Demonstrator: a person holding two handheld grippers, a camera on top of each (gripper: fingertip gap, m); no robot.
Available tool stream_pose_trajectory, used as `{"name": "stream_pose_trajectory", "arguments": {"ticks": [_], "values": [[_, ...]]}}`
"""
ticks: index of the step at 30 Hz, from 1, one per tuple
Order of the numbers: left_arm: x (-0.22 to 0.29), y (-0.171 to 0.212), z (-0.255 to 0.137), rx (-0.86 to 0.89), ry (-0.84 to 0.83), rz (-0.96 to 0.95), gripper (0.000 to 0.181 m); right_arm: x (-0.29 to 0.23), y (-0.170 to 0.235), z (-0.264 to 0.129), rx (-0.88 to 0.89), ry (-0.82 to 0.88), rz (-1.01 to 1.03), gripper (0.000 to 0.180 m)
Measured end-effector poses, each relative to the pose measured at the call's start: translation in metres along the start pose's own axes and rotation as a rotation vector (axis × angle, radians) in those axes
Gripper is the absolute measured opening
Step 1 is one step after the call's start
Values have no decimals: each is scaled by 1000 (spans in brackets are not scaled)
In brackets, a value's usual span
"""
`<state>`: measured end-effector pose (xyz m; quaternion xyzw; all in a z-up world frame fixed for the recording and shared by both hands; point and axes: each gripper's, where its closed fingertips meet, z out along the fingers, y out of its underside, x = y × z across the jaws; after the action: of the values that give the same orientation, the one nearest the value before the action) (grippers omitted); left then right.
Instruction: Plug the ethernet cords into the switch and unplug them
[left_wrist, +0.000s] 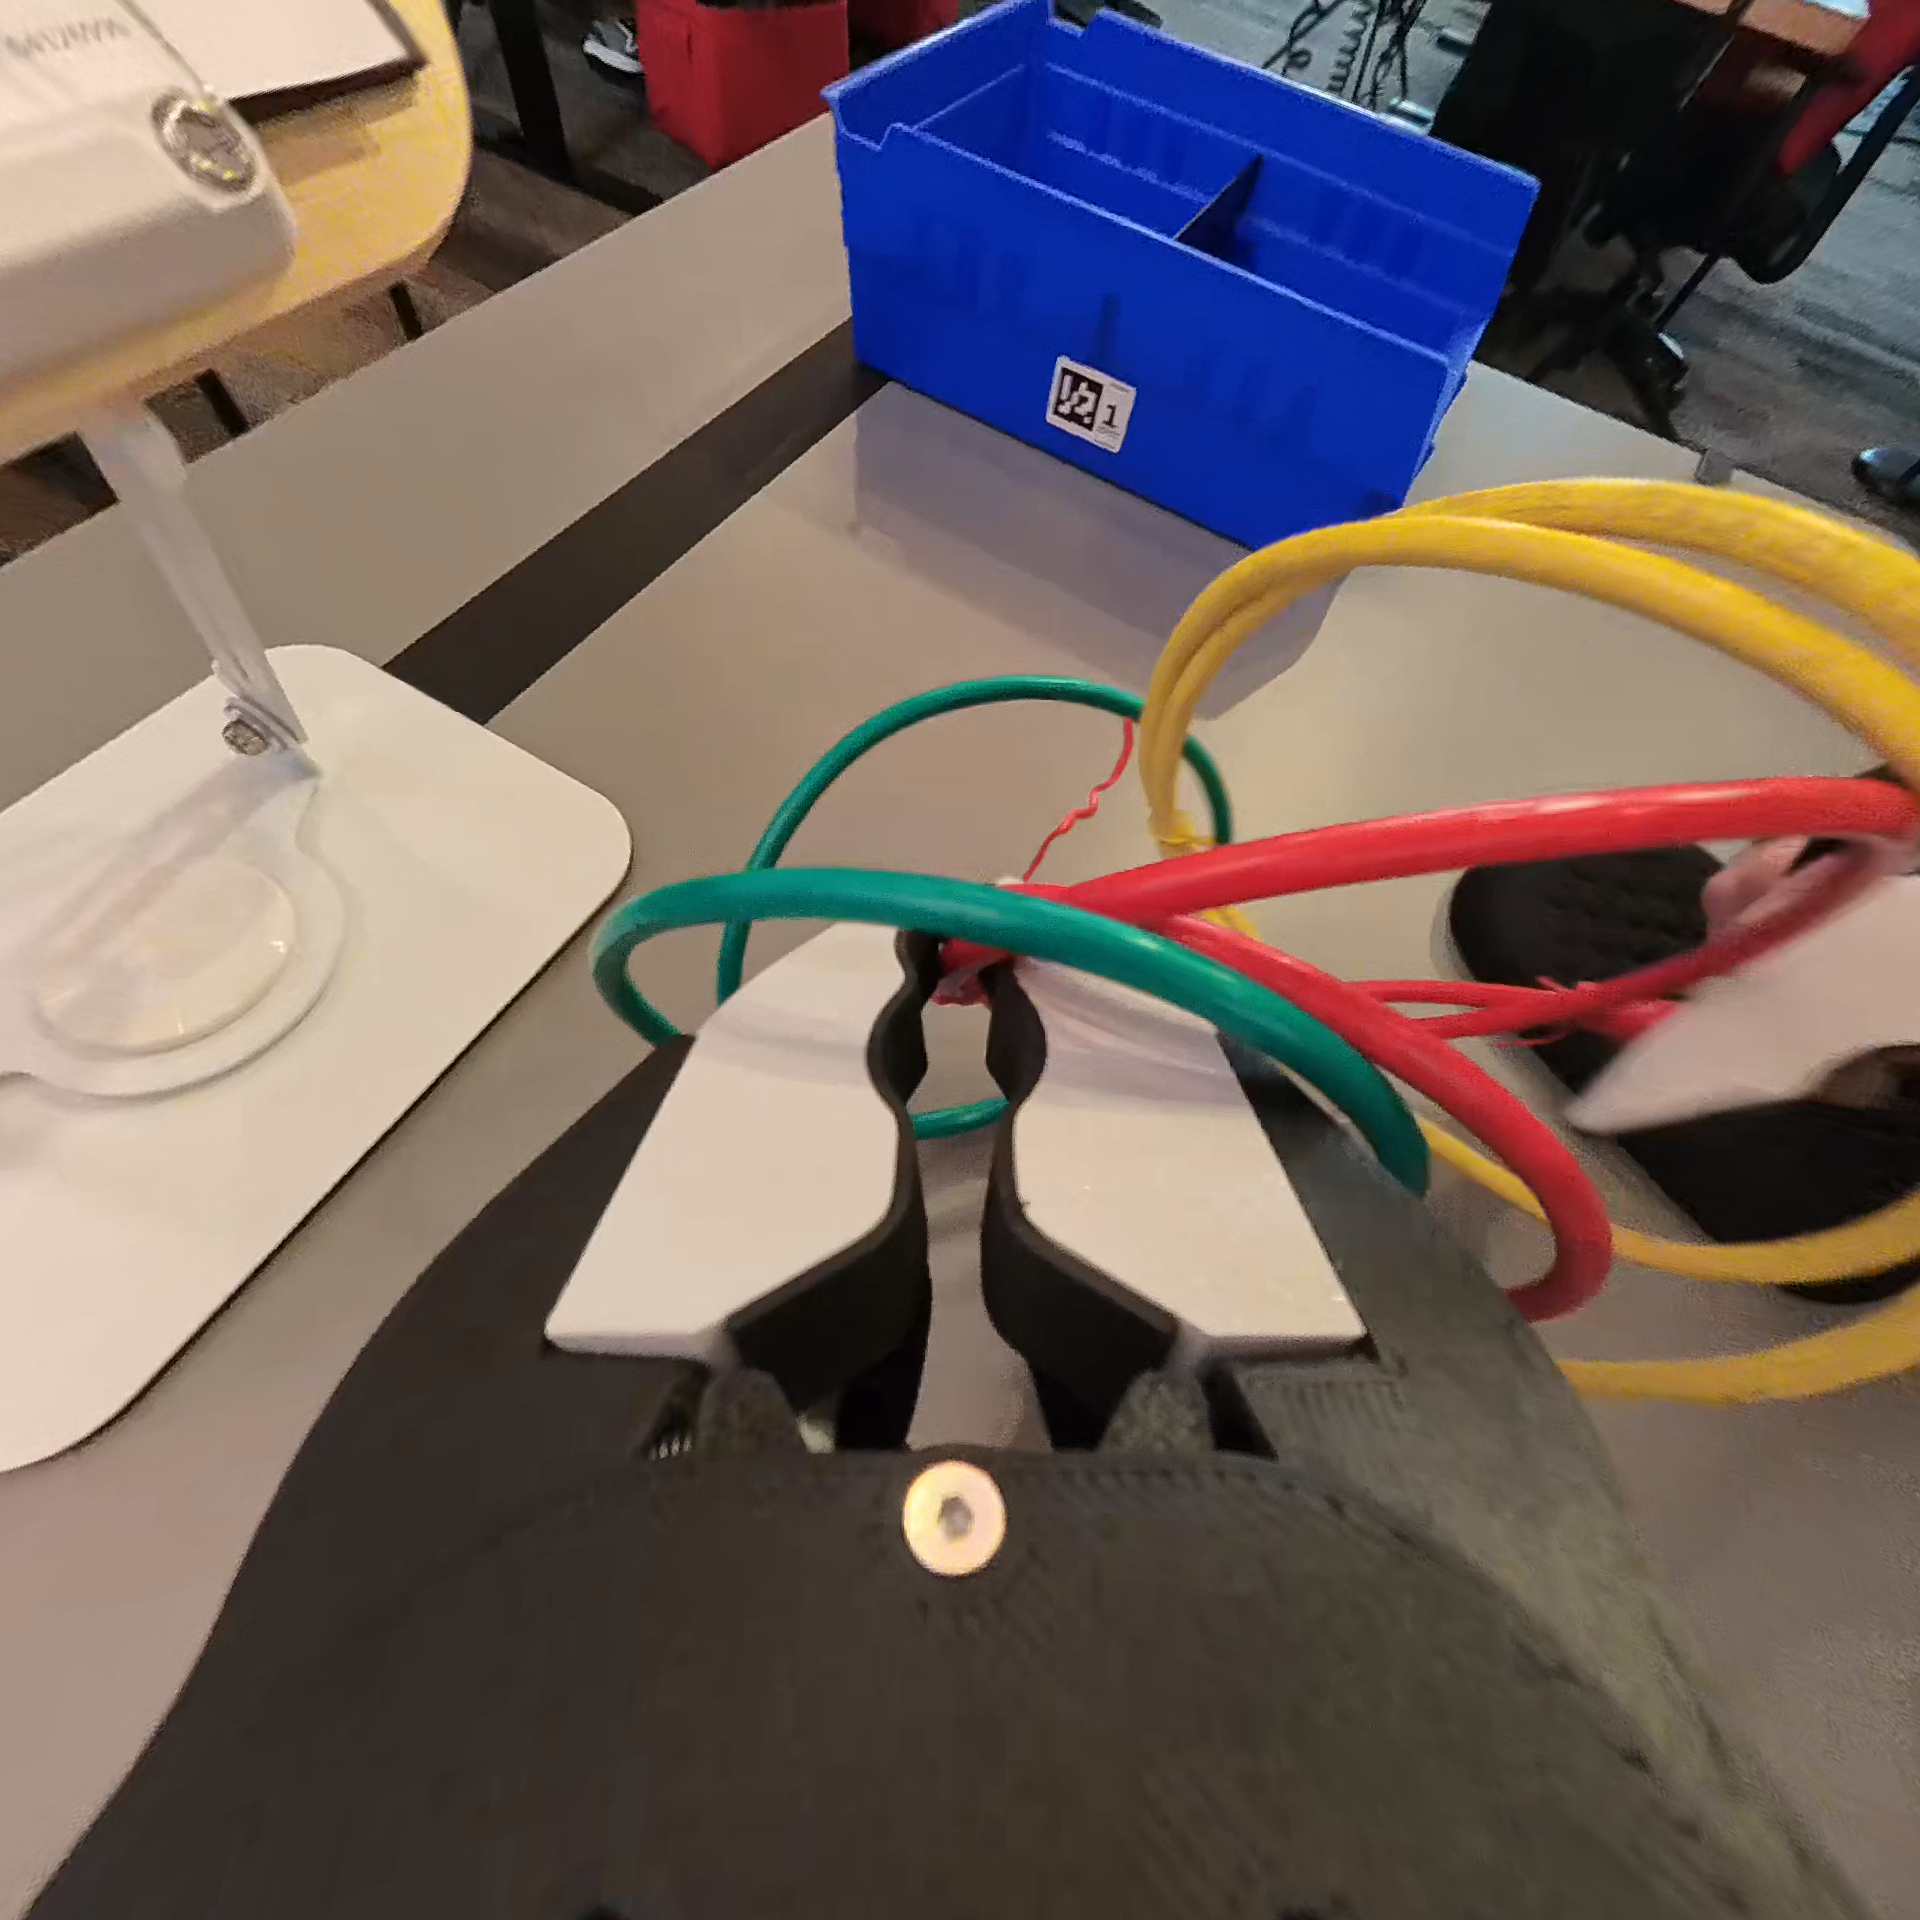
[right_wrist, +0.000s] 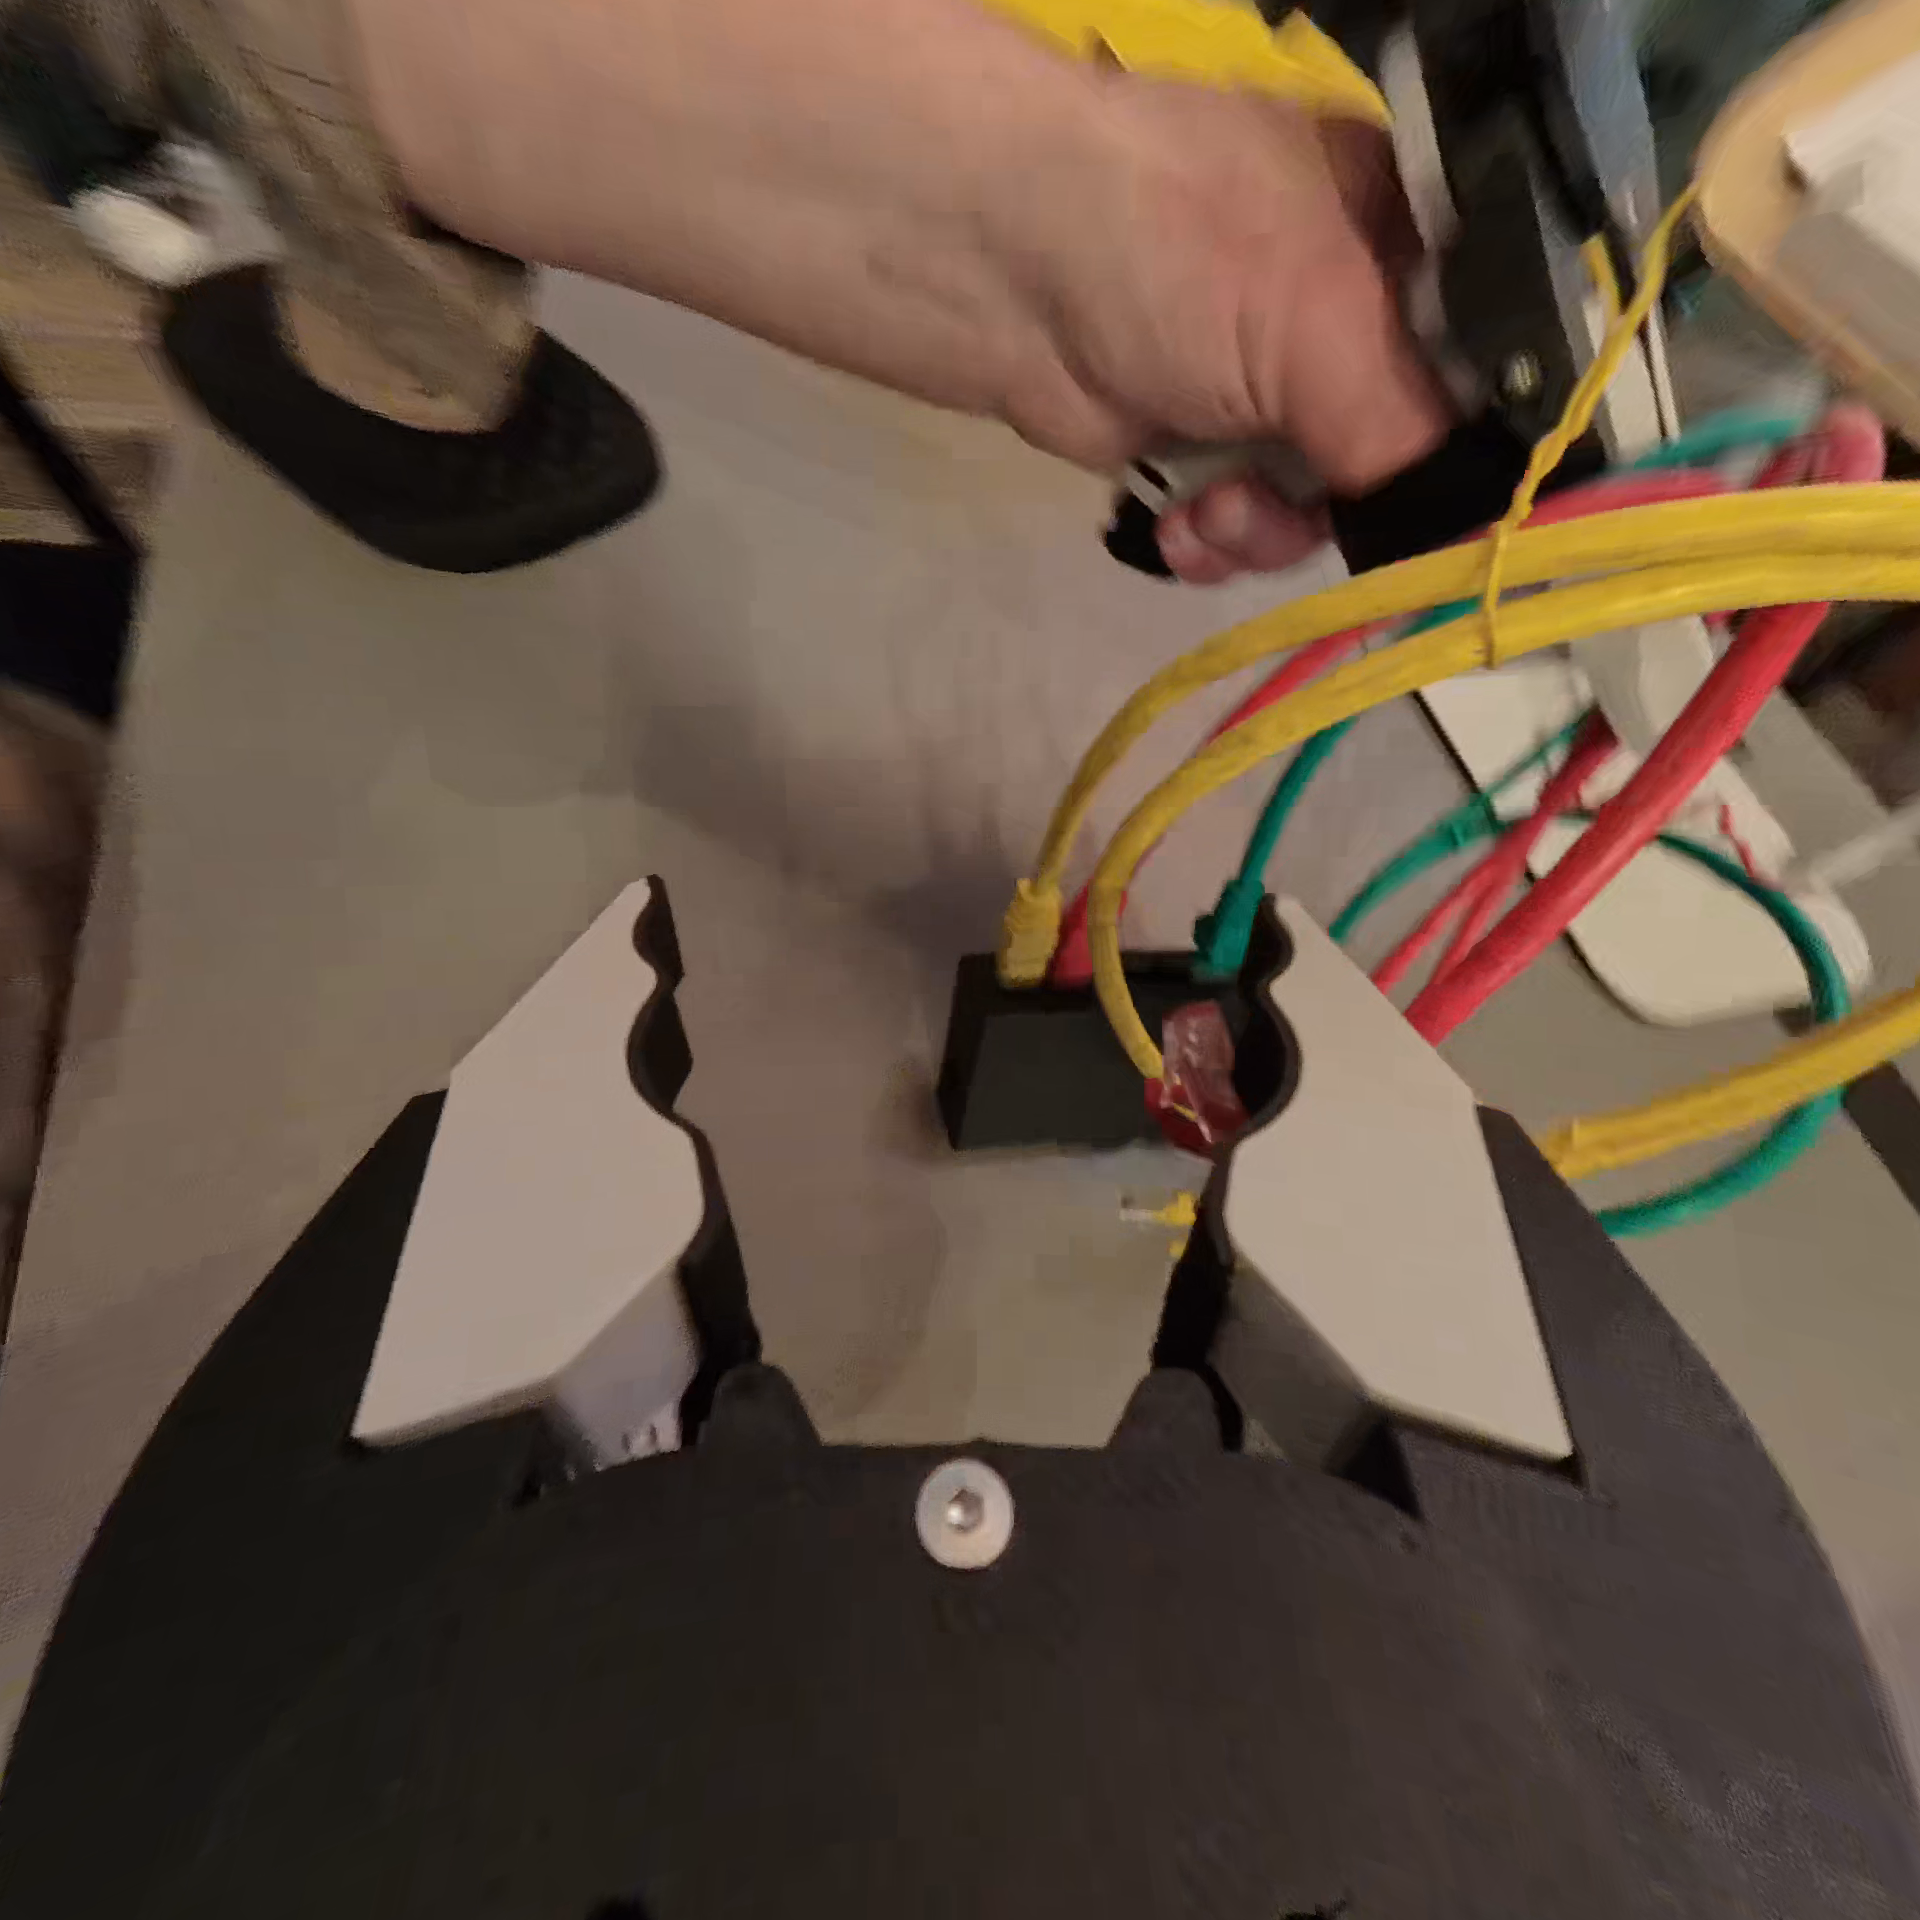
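Note:
In the left wrist view my left gripper (left_wrist: 961, 961) is shut on the red cord (left_wrist: 1455, 831) at its tips, held above the table. Loops of the green cord (left_wrist: 883, 894) and the yellow cord (left_wrist: 1558, 540) hang around it. In the right wrist view my right gripper (right_wrist: 966, 935) is open above the small black switch (right_wrist: 1039, 1070). A yellow plug (right_wrist: 1029, 935), a red plug (right_wrist: 1075, 961) and a green plug (right_wrist: 1231, 930) sit in the switch's far side. A loose red plug (right_wrist: 1195, 1081) lies by the right fingertip (right_wrist: 1340, 997). The right gripper also shows blurred in the left wrist view (left_wrist: 1766, 997).
A blue divided bin (left_wrist: 1143, 270) stands at the back of the grey table (left_wrist: 727, 644). A white stand with a flat base (left_wrist: 312, 935) is at the left. A person's hand (right_wrist: 935, 229) reaches over the switch. A black round foot (right_wrist: 416, 457) sits far left.

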<state>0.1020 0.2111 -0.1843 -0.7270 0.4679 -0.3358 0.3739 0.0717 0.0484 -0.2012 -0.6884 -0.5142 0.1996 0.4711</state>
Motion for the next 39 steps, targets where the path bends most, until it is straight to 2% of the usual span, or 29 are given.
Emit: {"name": "stream_pose_trajectory", "arguments": {"ticks": [3, 4, 5, 7, 12, 15, 21, 23, 26, 28, 32, 39], "values": [[-4, 7, -2, -1, 17, -24, 7, -10, -14, -23, 76, -135, -19, 95], [-6, 9, -3, 2, 6, -18, 7, -13, -17, -34, 89, -176, -15, 82], [-8, 12, -4, 2, 0, -21, 7, -8, -14, -40, 83, -169, -5, 81], [-13, 15, -5, 34, -3, -20, 7, 3, 2, -35, 3, -137, 45, 115], [-12, 24, -10, 70, 63, -22, 7, 13, 31, 10, -185, -87, -54, 134], [-13, 28, -13, 91, 70, -17, 8, 16, 35, 32, -233, -121, -68, 129], [-12, 38, -13, 89, 107, -18, 10, 23, 70, 67, -417, -185, -58, 124], [-12, 44, -12, 74, 117, -26, 12, 21, 71, 70, -425, -217, -39, 121], [-17, 51, -15, 69, 141, -69, 15, 21, 73, 77, -393, -220, -14, 126], [-19, 60, -14, 32, 149, -89, 24, 15, 77, 79, -399, -250, -10, 117], [-24, 68, -22, -5, 145, -104, 42, 15, 77, 77, -404, -276, -7, 112], [-35, 68, -74, -1, 104, -158, 65, 14, 77, 78, -421, -289, -18, 111]]}}
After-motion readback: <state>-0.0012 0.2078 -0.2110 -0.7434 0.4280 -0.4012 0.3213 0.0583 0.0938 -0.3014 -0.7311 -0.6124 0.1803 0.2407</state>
